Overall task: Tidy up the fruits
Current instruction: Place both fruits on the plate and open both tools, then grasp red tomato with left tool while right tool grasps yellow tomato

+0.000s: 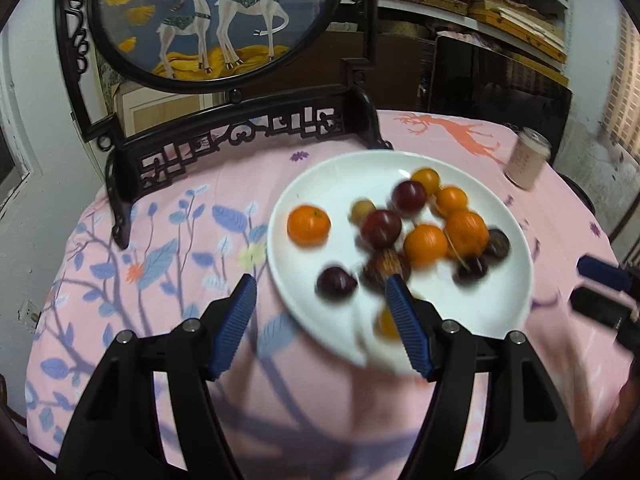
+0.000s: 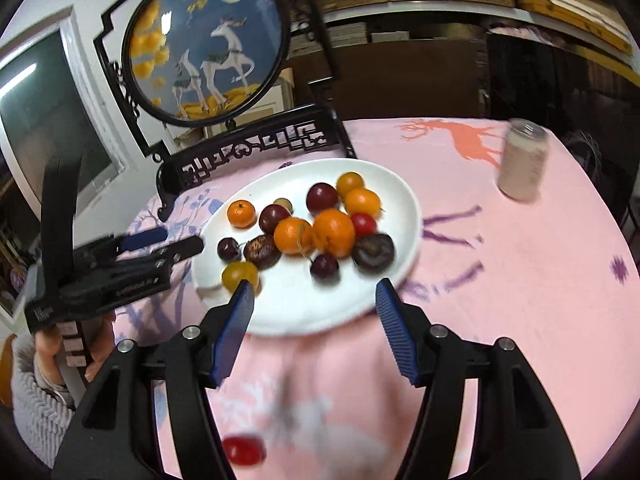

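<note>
A stray red fruit (image 2: 243, 450) lies off the plate (image 2: 404, 188) at seven o'clock beneath the empty, wide-open right gripper (image 2: 316, 292), nearer than the left gripper (image 1: 320, 292), also wide.

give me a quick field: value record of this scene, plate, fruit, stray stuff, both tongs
surface: pink printed tablecloth
plate: white plate, holds nearly all the fruit
fruit on plate: oranges, dark plums, a yellow fruit at the near left rim
off plate: one red fruit on the cloth, near the camera
can: pale can, upright, right of the plate
backdrop: round deer screen on a dark carved stand
left tongs: open, empty, at the plate's near left edge
right tongs: open, empty, over the plate's near rim
</note>
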The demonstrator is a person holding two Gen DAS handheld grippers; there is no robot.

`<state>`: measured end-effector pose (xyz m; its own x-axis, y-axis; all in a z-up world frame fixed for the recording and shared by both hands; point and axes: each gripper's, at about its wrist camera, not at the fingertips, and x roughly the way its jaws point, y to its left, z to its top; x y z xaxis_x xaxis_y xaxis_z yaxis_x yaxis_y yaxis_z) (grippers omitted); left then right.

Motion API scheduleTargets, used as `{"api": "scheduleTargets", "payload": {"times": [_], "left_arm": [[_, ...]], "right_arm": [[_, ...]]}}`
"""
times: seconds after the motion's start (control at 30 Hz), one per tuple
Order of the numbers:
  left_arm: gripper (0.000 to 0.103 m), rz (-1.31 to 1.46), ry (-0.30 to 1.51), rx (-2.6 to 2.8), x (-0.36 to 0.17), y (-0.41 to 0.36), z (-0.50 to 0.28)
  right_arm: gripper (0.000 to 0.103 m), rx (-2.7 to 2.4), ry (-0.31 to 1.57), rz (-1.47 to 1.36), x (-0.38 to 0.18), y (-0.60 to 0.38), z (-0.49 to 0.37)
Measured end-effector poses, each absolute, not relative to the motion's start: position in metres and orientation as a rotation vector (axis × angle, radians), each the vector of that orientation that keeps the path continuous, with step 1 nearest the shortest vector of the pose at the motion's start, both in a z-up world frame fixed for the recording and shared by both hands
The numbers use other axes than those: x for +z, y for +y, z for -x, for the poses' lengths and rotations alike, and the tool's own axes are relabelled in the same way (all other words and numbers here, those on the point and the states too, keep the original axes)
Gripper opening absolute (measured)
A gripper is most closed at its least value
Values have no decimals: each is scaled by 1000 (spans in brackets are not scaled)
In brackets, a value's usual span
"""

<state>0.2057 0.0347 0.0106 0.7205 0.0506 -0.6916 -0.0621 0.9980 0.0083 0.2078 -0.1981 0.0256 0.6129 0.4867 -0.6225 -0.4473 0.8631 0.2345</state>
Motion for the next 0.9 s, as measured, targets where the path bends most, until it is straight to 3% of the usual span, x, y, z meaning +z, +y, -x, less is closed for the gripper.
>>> {"api": "scheduleTargets", "payload": {"times": [0.4, 0.9], "left_arm": [[72, -142, 747, -78, -17, -33, -99], [79, -289, 718, -170, -33, -90, -77]], "right_arm": [[64, 448, 658, -52, 0, -261, -86], [66, 441, 757, -53, -27, -270, -73]]}}
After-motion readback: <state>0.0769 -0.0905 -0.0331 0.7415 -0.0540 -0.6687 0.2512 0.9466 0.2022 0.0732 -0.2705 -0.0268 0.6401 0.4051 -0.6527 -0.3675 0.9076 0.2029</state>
